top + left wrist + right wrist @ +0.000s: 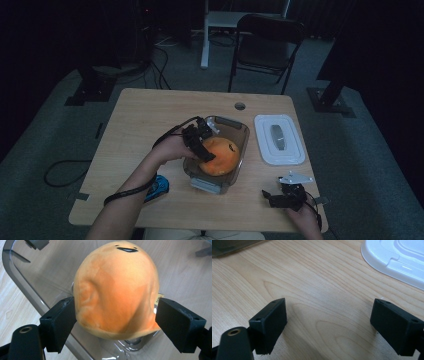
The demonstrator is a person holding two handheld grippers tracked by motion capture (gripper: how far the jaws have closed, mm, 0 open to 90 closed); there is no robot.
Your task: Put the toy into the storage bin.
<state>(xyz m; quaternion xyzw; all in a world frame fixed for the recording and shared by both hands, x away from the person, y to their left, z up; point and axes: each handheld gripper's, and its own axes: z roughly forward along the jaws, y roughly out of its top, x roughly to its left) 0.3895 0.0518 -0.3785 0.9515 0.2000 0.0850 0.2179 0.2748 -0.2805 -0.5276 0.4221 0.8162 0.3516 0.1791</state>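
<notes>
Dim room, wooden table (145,130), an orange plush toy (220,156) in a clear tub (240,131).

From the high view, the left gripper (199,142) reaches over the tub's near-left rim onto the toy, while the right gripper (280,200) rests near the table's front right corner, well apart from the tub, with a white lid (279,140) beyond it. Along the left gripper (115,317), the toy (117,287) sits between the wide-spread jaws, both touching its sides, inside the tub (27,290). Along the right gripper (328,320), the jaws stand wide apart over bare wood, holding nothing, the lid (397,257) ahead to the right.
</notes>
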